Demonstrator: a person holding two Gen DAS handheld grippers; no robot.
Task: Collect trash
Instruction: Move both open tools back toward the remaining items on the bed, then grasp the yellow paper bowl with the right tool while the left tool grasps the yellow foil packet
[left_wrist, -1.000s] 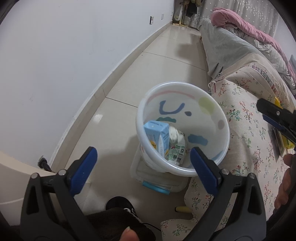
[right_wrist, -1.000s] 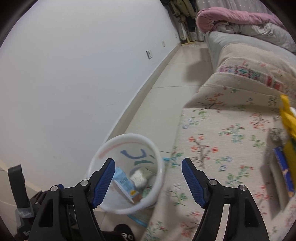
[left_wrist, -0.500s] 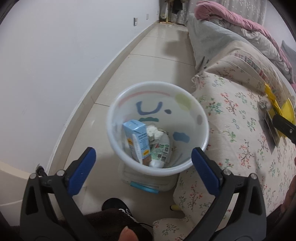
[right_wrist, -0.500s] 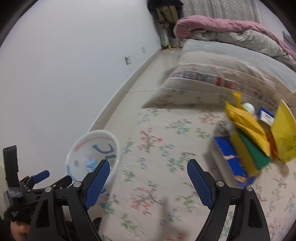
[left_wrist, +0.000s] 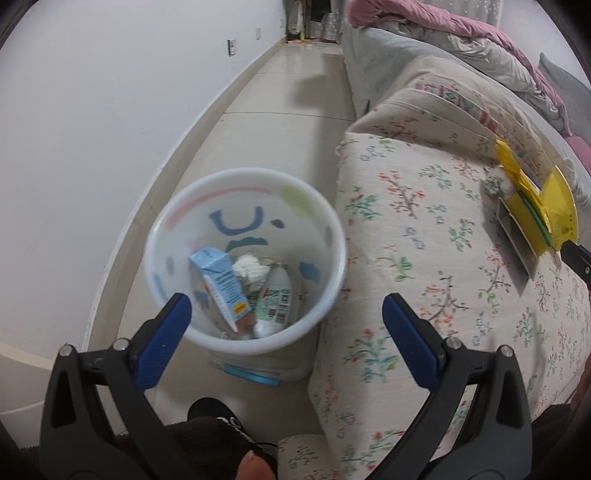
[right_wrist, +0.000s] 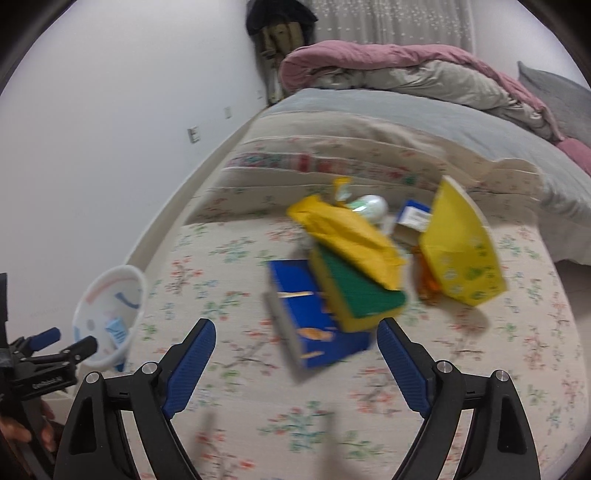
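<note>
1. The right claw (right_wrist: 295, 363), empty and opening, faces the trash pile (right_wrist: 354, 266) on the bed (right_wrist: 221, 258), ready to take one piece.
2. The left claw (left_wrist: 284, 332), wide open and empty, hangs near the bin (left_wrist: 332, 225) on the floor at the left.

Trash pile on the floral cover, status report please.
Right claw opening, empty, aimed at the trash pile. Left claw open, empty, over the bin. Nothing in the way.
</note>
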